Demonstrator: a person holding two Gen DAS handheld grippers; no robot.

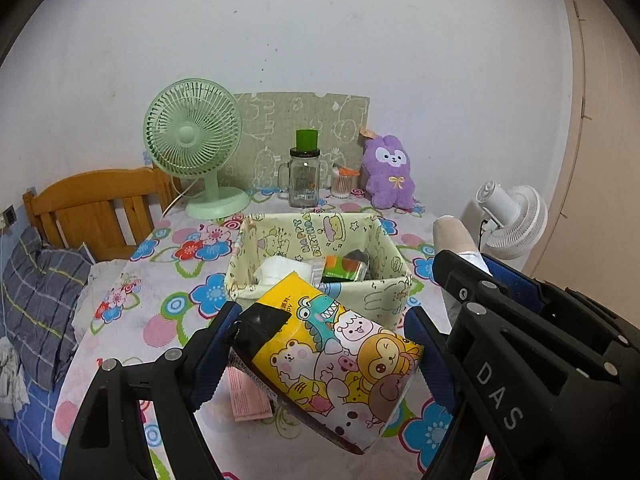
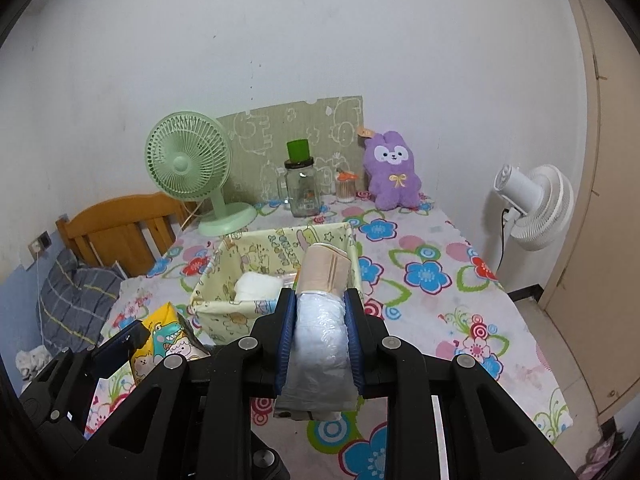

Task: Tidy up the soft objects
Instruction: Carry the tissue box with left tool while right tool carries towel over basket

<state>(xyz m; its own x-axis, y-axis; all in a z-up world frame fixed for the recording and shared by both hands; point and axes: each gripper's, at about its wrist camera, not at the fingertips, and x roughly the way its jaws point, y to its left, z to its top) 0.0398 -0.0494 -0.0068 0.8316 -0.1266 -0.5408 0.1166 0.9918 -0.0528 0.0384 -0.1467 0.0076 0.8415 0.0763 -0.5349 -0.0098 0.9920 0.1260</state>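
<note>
My left gripper is shut on a yellow tissue pack printed with cartoon animals, held tilted above the flowered tablecloth just in front of a pale yellow fabric box. The box holds a white folded item and a green packet. My right gripper is shut on a plastic-wrapped bundle whose beige end sticks out over the box's near right corner. In the right wrist view the left gripper with the tissue pack shows at lower left.
At the back of the table stand a green desk fan, a glass jar with a green lid, a cotton-swab pot and a purple plush. A pink paper lies under the pack. A white fan stands right, a wooden headboard left.
</note>
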